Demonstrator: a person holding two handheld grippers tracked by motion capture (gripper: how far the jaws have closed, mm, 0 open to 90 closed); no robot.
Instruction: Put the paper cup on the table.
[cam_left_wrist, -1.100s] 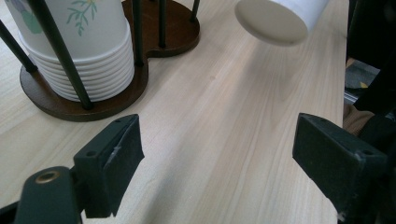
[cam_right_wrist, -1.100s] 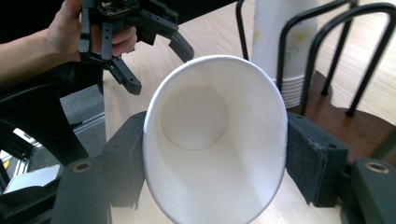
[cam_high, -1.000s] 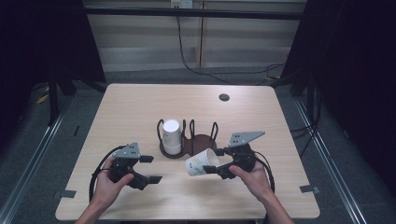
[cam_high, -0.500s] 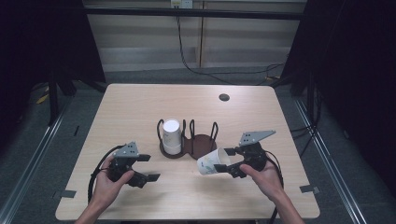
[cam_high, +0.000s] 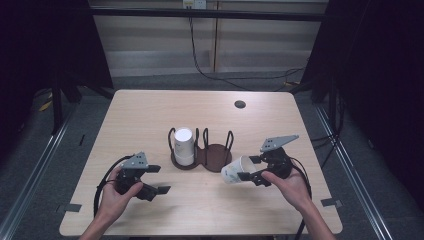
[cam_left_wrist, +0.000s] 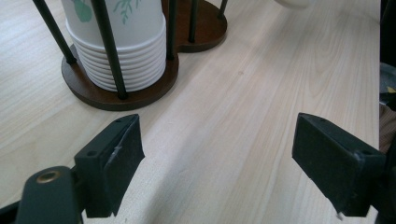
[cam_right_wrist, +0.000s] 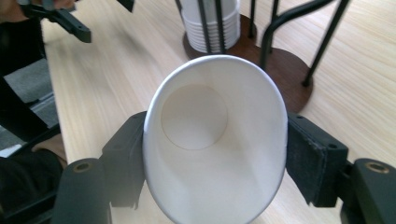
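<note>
A dark wooden rack (cam_high: 218, 152) with black wire posts stands mid-table. Its left ring holds a stack of upturned white paper cups (cam_high: 183, 145); its right ring has nothing in it. To the right of the rack, my right gripper (cam_high: 250, 168) is shut on a single paper cup (cam_high: 235, 170) lying sideways, bottom toward the rack. In the right gripper view this cup (cam_right_wrist: 205, 140) is squeezed oval between the pads (cam_right_wrist: 313, 163), mouth toward the camera. My left gripper (cam_high: 157, 179) is open near the front left, nothing between its pads (cam_left_wrist: 119, 158), with the cup stack (cam_left_wrist: 121, 46) just ahead.
A small round black disc (cam_high: 240, 104) lies near the table's far edge. Black cables trail from both grippers toward the front edge. Dark curtains and metal floor rails flank the table (cam_high: 150, 115). The left gripper (cam_right_wrist: 70, 21) appears at the top left of the right gripper view.
My right gripper has carried the sideways cup to the right, away from the rack's front. The left gripper has stayed put and open.
</note>
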